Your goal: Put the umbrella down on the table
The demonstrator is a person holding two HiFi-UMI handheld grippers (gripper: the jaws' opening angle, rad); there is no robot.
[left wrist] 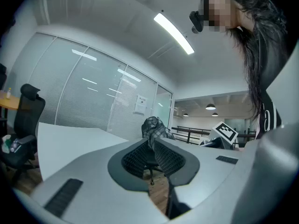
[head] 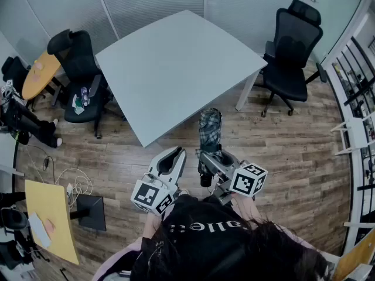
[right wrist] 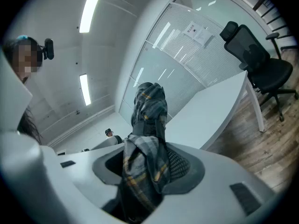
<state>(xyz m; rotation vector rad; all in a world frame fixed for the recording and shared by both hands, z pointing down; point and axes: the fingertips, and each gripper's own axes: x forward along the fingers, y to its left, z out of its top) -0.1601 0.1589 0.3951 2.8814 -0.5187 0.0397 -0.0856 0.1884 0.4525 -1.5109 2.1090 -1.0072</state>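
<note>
- The folded grey plaid umbrella with thin yellow stripes (head: 210, 130) is off the table, held in the air by the right claw (head: 212, 160).
- In the right gripper view, the right claw (right wrist: 149, 164) is clamped on the umbrella (right wrist: 149, 120). Bunched fabric fills the space between its two dark textured pads, and the wrapped body runs out past the jaw tips.
- From the head view, the umbrella's far end points toward the near edge of the light grey square table (head: 176, 57) and stops just short of it, over the brown wood-plank floor (head: 281, 145). Its dark handle end sits behind the claw, close to the person's body.
- The left claw (head: 173, 156) is beside the right one, apart from the umbrella. Its jaws are together with nothing between them, as the left gripper view shows (left wrist: 152, 148).
- In that view the umbrella (left wrist: 154, 126) rises just beyond the closed jaw tips.
- One black office chair (head: 293, 45) stands at the table's right corner and another (head: 82, 75) at its left side.
</note>
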